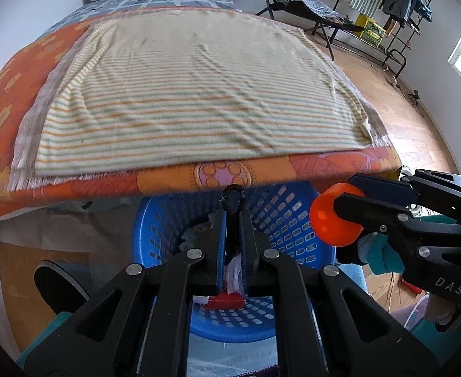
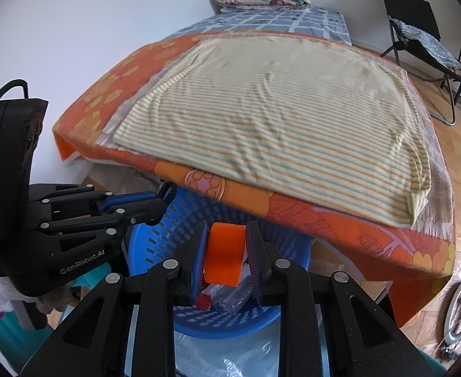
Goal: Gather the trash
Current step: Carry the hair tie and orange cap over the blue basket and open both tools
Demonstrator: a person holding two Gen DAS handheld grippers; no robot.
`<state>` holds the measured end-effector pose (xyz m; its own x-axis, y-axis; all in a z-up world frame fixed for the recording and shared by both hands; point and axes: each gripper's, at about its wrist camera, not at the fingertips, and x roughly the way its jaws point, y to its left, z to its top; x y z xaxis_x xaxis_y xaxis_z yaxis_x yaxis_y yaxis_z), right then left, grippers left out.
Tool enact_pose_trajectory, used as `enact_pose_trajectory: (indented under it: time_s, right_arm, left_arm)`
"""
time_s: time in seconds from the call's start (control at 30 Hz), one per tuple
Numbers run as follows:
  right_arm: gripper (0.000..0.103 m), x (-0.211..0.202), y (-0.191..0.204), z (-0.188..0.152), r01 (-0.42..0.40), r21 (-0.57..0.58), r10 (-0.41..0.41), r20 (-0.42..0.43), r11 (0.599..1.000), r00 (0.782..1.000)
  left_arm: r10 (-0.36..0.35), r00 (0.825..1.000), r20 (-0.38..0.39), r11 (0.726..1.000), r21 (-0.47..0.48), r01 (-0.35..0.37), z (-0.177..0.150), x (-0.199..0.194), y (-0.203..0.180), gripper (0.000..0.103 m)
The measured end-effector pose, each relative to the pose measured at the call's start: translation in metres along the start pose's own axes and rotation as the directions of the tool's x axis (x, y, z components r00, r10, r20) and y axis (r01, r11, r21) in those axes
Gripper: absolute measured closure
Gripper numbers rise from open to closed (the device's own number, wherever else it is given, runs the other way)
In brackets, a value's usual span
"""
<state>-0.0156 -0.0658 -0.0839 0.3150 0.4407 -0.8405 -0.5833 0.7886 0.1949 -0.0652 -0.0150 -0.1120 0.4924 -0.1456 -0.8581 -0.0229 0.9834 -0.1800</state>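
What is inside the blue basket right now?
Inside the blue basket, the right wrist view shows a clear plastic bottle with a red cap near the bottom. The left wrist view adds crumpled white scraps. Both tongs block the middle, so the rest cannot be seen.

Glossy orange plastic disc (image 2: 224, 253), perforated blue plastic basket (image 1: 288, 220), soft striped cloth (image 1: 199, 94).

Both wrist views look forward from close above the blue basket (image 1: 280, 216); both share the bed (image 2: 324, 220).
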Motion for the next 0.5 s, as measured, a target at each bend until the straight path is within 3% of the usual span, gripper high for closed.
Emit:
enact_pose_trajectory:
  time_s: [0.5]
  right_arm:
    - [0.080, 0.012, 0.000, -0.007, 0.015, 0.009, -0.015, -0.052, 1.000, 0.999]
  left_arm:
    - [0.028, 0.999, -0.036, 1.000, -0.008, -0.028, -0.008, 0.008, 0.008, 0.096]
